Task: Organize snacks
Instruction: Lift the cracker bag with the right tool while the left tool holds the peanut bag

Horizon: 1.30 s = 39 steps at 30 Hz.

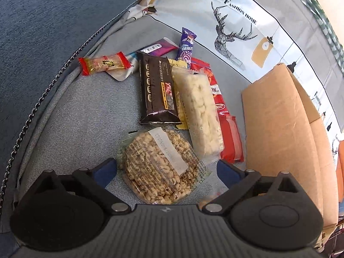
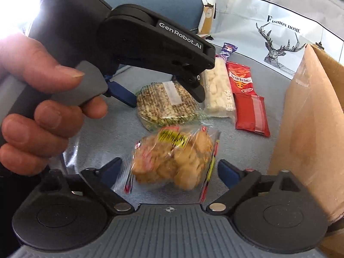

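Both tools wide: left tool [image 1: 165,172] round puffed-grain pack [image 1: 160,167], right tool [image 2: 169,173] cookie bag [image 2: 174,161].

The grey-blue woven seat cushion [image 1: 71,116] carries the colours. On it, the round puffed-grain cake [image 1: 160,167] is tan and brown under clear film with a white label strip. Just beyond it lie a dark brown bar wrapper [image 1: 158,90] with an orange band, a pale cream puffed bar [image 1: 198,111] and a red packet [image 1: 228,129]. Farther off stands a purple-and-white swirl-printed stick [image 1: 186,47]. Left of the brown wrapper is a red-ended candy [image 1: 105,64] with a golden middle. Right of the cake, the cardboard box [image 1: 277,116] is plain tan. The white cloth [image 1: 268,10] behind bears a black line-drawn deer.
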### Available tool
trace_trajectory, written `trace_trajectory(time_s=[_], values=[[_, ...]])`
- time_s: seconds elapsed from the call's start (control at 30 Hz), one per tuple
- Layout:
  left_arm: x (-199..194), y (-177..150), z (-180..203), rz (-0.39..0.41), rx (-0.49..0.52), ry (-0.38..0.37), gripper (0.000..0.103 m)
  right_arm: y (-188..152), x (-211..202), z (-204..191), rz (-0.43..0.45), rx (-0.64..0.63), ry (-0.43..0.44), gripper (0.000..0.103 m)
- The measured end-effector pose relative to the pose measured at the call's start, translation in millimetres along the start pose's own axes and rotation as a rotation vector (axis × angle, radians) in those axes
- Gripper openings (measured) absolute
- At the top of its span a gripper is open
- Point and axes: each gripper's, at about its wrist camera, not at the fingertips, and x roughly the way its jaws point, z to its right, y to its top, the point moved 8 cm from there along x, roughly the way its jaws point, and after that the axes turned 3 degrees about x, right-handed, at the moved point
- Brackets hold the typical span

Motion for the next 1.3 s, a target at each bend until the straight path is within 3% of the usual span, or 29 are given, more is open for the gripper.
trace_trajectory(time_s=[0.07,0.3,0.53,0.7,0.83,0.97,1.17,1.3], values=[[0.4,-0.1,0.8,0.000,0.004,0.003,0.100,-1.1,1.1,2.7,-0.007,-0.002,-0.014,0.072],[0.6,0.2,0.8,-0.001,0.005,0.002,0.100,-3.0,-2.2,4.0,0.007,-0.042,-0.053,0.058],[-0.2,2.3,-2.7,-0.001,-0.022,-0.013,0.100,4.0,-21.3,2.5,0.037,-0.080,-0.102,0.055],[-2.9,3.3,-7.1,0.003,-0.067,-0.033,0.100,20.9,-55.4,-3.0,0.108,-0.100,-0.108,0.055],[-1.6,2.7,-2.5,0.000,-0.048,-0.021,0.102,29.1,-86.1,-2.6,0.156,-0.116,-0.121,0.055],[5.2,0.3,9.6,-0.006,0.027,0.034,0.102,31.2,-111.2,4.4,0.190,-0.133,-0.148,0.055],[18.7,-7.8,30.9,-0.010,0.199,0.178,0.101,35.1,-140.7,23.9,0.238,-0.127,-0.183,0.055],[14.0,-7.0,35.7,0.018,0.224,0.221,0.087,42.9,-156.7,51.0,0.284,-0.108,-0.207,0.055]])
